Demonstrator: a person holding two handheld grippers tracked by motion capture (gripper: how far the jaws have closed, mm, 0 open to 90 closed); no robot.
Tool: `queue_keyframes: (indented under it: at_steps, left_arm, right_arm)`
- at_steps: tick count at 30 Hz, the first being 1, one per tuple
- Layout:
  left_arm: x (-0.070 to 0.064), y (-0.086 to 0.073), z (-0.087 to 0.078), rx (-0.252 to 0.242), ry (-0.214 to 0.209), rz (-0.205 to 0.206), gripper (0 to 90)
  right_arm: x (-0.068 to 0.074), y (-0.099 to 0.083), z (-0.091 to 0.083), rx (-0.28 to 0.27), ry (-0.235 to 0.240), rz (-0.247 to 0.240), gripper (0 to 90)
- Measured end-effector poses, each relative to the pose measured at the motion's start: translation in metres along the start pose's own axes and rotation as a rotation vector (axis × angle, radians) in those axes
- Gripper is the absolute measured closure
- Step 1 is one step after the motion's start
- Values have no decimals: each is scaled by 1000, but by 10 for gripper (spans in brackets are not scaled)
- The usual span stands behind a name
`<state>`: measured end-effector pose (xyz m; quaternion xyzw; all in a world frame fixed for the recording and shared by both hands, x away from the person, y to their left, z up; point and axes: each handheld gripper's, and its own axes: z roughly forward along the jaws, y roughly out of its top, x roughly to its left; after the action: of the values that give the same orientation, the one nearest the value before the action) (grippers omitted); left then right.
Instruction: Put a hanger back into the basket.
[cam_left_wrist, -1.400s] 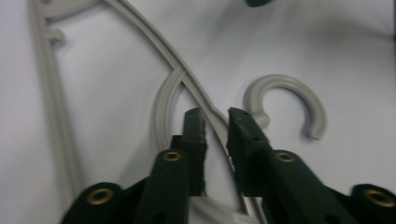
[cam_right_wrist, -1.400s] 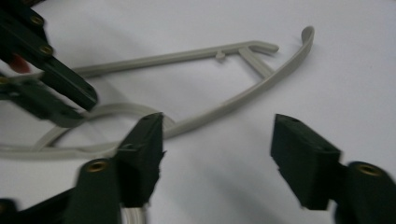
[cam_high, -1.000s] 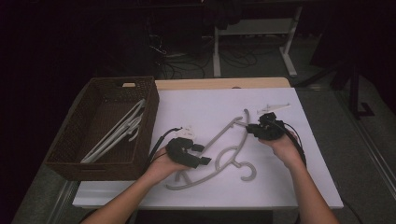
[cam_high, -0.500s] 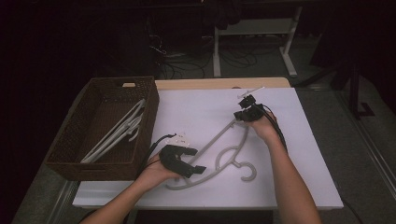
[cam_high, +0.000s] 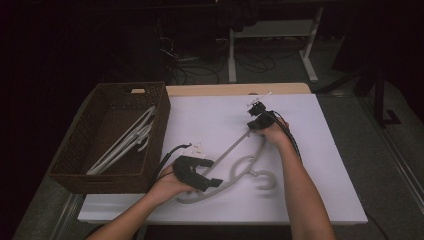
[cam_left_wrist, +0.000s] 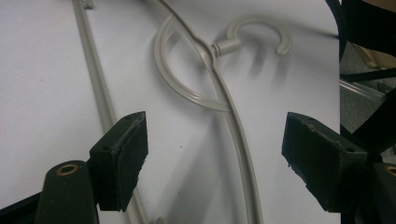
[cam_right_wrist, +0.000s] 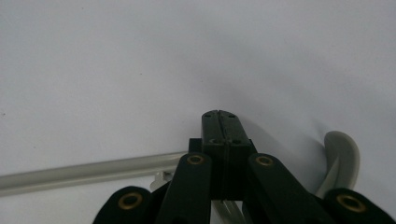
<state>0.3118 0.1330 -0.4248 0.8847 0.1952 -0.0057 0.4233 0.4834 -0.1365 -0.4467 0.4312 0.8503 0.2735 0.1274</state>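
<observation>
left gripper (cam_left_wrist: 215, 154) jaws gape over hanger (cam_left_wrist: 233, 121); high view adds basket (cam_high: 75, 170)

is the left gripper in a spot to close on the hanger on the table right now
Probably yes. The left gripper is open, and the hanger arm runs between its jaws with nothing else between them. The right gripper is at the hanger's far end, clear of that spot.
</observation>
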Motion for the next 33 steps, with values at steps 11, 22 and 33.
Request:
queue_keyframes:
  at_steps: [11,22,33]
  left_arm:
    - [-10,5,33,125,-61,41,306]
    - [-12,10,53,212,-75,45,512]
    - [-13,12,59,226,-21,48,699]
  right_arm:
    - [0,1,0,15,2,14,898]
    - [0,0,0,16,2,14,899]
    - [0,0,0,13,6,8,899]
